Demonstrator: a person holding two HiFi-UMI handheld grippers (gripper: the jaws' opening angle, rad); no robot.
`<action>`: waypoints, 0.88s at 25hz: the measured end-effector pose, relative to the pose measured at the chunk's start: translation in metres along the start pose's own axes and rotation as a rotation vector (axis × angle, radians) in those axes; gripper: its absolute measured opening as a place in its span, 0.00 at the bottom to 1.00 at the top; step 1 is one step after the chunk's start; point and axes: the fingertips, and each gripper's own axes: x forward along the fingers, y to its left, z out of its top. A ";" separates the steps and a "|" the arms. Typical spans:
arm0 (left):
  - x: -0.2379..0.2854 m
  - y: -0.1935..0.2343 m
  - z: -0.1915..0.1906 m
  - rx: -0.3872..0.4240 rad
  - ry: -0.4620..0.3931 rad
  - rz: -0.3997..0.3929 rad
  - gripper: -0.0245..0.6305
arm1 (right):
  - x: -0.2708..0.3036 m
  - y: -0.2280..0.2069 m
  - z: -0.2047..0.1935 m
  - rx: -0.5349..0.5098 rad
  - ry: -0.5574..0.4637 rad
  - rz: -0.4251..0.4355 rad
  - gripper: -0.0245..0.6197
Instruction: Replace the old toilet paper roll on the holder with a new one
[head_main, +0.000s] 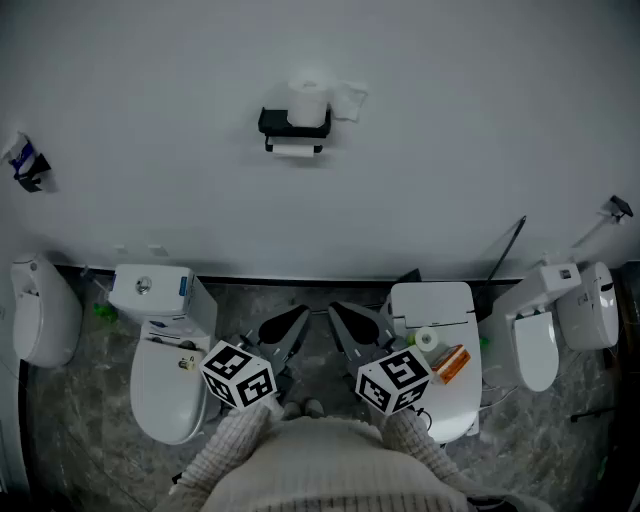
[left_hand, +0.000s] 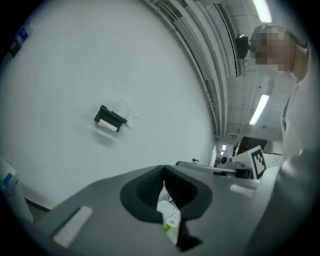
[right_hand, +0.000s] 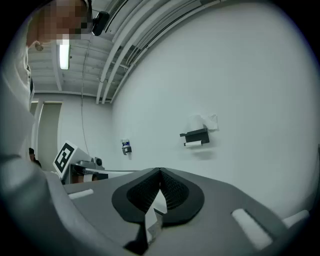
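Holder: a black holder (head_main: 294, 124) is hanging on the white wall (head_main: 450, 200), upper middle of the head view; it is also showing small at left of centre in the left gripper view (left_hand: 110, 118) and right of centre in the right gripper view (right_hand: 195, 136).
Thin roll: a slim white roll (head_main: 295, 150) is sitting on the bar under the holder's shelf, showing only as a narrow pale strip.
Full roll: a fatter white roll (head_main: 308, 103) is standing upright on top of the holder, with a crumpled bit of tissue (head_main: 350, 99) sticking out just to its right.
Left gripper: the left gripper (head_main: 298, 316) is hovering low in the frame, well below the holder, its jaws pressed together on nothing (left_hand: 163, 170).
Right gripper: the right gripper (head_main: 338, 312) is hovering beside it, jaws likewise closed and empty (right_hand: 160, 172).
Floor: a toilet (head_main: 165, 395) is standing at lower left, and another toilet (head_main: 432, 300) at lower right is carrying a small white roll (head_main: 427, 340) and an orange packet (head_main: 452, 363) on its lid.
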 end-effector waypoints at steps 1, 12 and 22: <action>0.003 0.001 0.000 0.002 0.004 0.005 0.05 | 0.001 -0.002 0.000 -0.001 0.001 0.001 0.03; 0.027 0.010 -0.006 -0.016 -0.010 0.035 0.05 | 0.009 -0.029 -0.006 -0.014 0.022 0.015 0.03; 0.053 0.035 -0.002 -0.031 -0.005 0.035 0.05 | 0.037 -0.056 -0.013 0.001 0.053 0.019 0.05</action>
